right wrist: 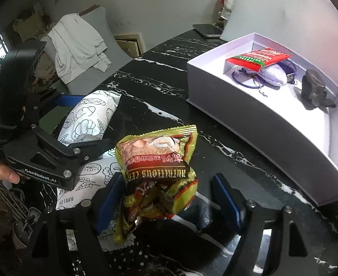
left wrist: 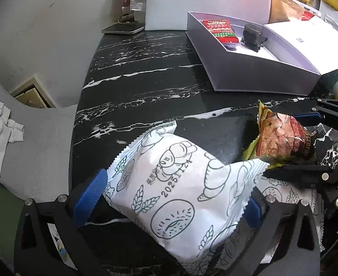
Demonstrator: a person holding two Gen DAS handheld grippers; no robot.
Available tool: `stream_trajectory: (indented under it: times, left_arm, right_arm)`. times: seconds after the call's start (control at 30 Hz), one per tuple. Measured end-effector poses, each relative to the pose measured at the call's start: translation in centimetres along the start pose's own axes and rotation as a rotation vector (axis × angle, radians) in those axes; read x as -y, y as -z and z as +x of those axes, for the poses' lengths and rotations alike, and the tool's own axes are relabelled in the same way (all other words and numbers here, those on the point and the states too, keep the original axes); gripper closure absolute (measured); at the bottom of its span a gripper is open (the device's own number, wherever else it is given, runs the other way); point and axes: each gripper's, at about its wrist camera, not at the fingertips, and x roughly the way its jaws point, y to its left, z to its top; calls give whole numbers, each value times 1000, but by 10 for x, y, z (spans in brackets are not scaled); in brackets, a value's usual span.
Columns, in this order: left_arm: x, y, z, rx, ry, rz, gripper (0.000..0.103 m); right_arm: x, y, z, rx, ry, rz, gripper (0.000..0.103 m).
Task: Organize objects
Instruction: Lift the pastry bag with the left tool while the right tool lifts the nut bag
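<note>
Crinkly and light, the white bread packet [left wrist: 169,181] lay on the black marble bench [left wrist: 146,73] between the spread left tongs [left wrist: 169,204]; best gripped across its soft middle. Right tongs [right wrist: 169,197] stood spread around the cereal packet [right wrist: 157,170].

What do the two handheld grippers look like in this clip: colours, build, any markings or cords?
Both are matte black angular frames with triangular cut-outs and silver round bolts. The left gripper and right gripper each have ribbed blue finger pads. Seen from the right wrist view, the left unit has a bulky black handle, white "GenRobot.AI" lettering, and a dark braided cord hanging below it.
</note>
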Motion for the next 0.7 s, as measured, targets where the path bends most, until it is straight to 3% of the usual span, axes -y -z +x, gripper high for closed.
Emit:
stream_trajectory:
  times: [0.17,0.2,0.23,0.33,0.43,0.7]
  left_arm:
    - [-3,5,-4,42,2,-34,4]
    - [-3,6,-6,52,0,-38,8]
    - [-2,7,-8,61,1,-35,19]
    - [4,7,-19,77,-5,-10,31]
    - [4,4,-23,61,10,-15,37]
    - [1,7,-41,62,50,-66,42]
  right_arm:
    - [-2,1,-1,25,-2,7,26]
    - [-2,1,-2,31,-16,9,38]
    - [-2,1,-3,36,-30,15,47]
    - [-1,-1,-6,49,-19,38,55]
    - [-1,-2,-8,62,-10,54,60]
    - [-6,-2,-28,108,-4,53,61]
